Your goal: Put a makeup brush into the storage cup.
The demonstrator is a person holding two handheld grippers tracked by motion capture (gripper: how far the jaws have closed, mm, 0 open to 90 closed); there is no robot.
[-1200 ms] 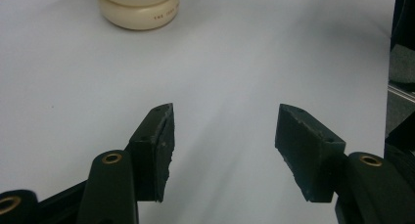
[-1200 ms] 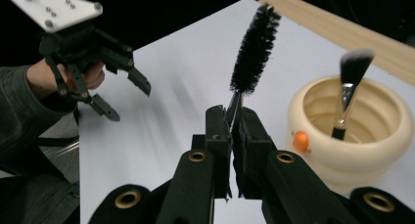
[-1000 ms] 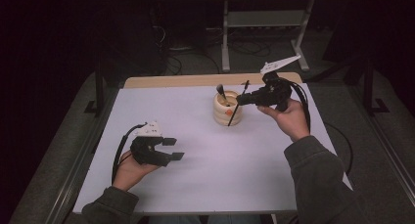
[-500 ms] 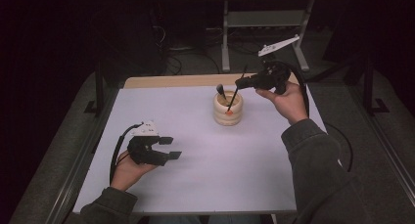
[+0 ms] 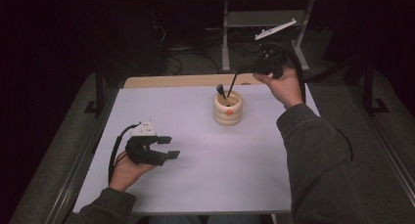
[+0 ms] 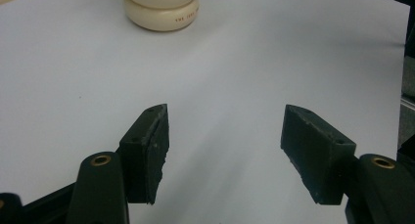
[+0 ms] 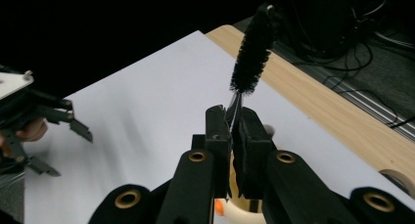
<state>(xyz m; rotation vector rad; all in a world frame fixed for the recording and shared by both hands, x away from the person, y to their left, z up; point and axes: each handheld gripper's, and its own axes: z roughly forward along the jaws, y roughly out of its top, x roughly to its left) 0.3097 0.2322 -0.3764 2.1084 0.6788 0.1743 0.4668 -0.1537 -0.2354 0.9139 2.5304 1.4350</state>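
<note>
Looking across from the left, my left gripper [image 5: 169, 147] sits low over the white table sheet [image 5: 205, 175], jaws spread wide with nothing between them; in the left gripper view it's just bare sheet in the gap. They've just been opening a touch more. Further along, toward the far edge, the cream ribbed holder [image 5: 228, 108] stands upright on the sheet, well apart from that gripper, with one dark-handled tool [image 5: 221, 91] poking out of it. Over on the right, my right gripper [image 5: 246, 70] is up above and just past the holder, jaws clamped tight on the thin wire handle of a black bristle brush [image 7: 252, 53]. The bristly end points away from the jaws, and the handle's other end slants down toward the holder's mouth.
</note>
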